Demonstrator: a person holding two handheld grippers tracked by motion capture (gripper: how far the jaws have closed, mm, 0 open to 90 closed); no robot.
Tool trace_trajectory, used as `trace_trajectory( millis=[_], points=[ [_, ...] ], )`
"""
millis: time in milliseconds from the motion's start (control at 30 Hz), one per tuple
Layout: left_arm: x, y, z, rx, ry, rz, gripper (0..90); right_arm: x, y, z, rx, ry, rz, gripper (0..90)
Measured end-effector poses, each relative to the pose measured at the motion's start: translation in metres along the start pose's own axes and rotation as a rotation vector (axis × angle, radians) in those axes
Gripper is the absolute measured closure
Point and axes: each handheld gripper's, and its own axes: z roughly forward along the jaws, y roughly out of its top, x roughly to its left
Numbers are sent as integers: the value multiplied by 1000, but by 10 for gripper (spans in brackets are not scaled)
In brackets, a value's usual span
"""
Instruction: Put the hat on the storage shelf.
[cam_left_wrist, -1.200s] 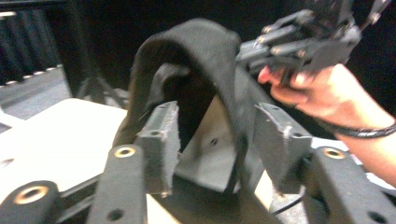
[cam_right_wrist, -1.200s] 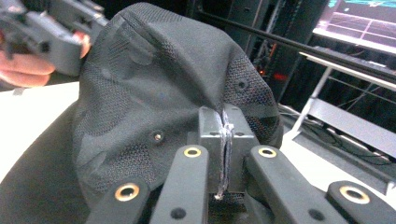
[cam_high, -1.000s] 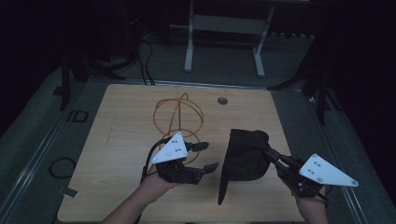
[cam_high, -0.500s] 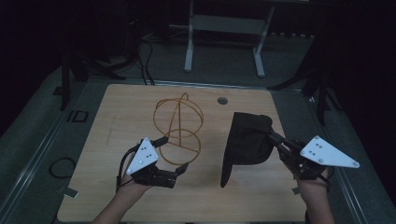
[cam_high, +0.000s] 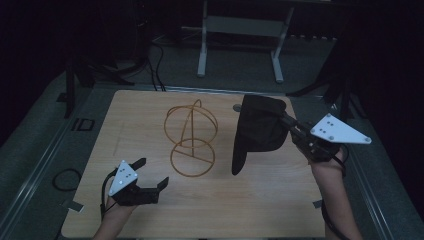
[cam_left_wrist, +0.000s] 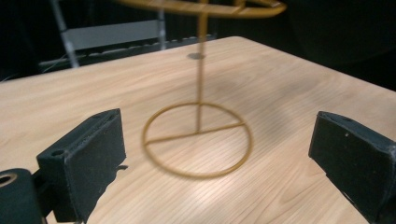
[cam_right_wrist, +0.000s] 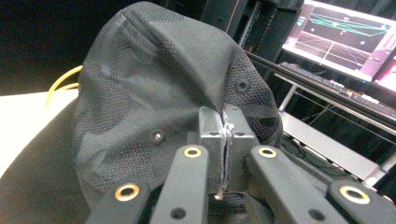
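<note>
One cap (cam_high: 260, 127) — one wire stand (cam_high: 191, 135)

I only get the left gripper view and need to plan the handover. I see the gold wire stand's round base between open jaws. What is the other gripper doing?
Observer: The right gripper is shut on a black mesh cap, pinching a fold of its fabric.
Operator: Is the cap on the table?
Observer: No, the high view shows it hanging from the jaws above the light wooden table, right of the gold wire stand.
Operator: What tops the stand?
Observer: An upright wire ring around the centre post.
</note>
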Motion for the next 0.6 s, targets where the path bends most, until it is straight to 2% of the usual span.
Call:
trace_trajectory(
  millis=[100,233,333,500,600],
  points=[
    [9,-14,-6,17,45,-12,42,-4,7,9,-2,0,-4,886],
    [22,-30,-14,20,96,-55,42,-6,18,22,0,9,-16,886],
    [29,-41,-20,30,121,-76,43,-4,29,33,4,19,-33,887],
    [35,-48,-25,47,147,-75,43,7,45,49,5,53,-71,886],
    [39,-50,-30,36,164,-79,43,17,53,58,7,82,-92,886]
  ],
)
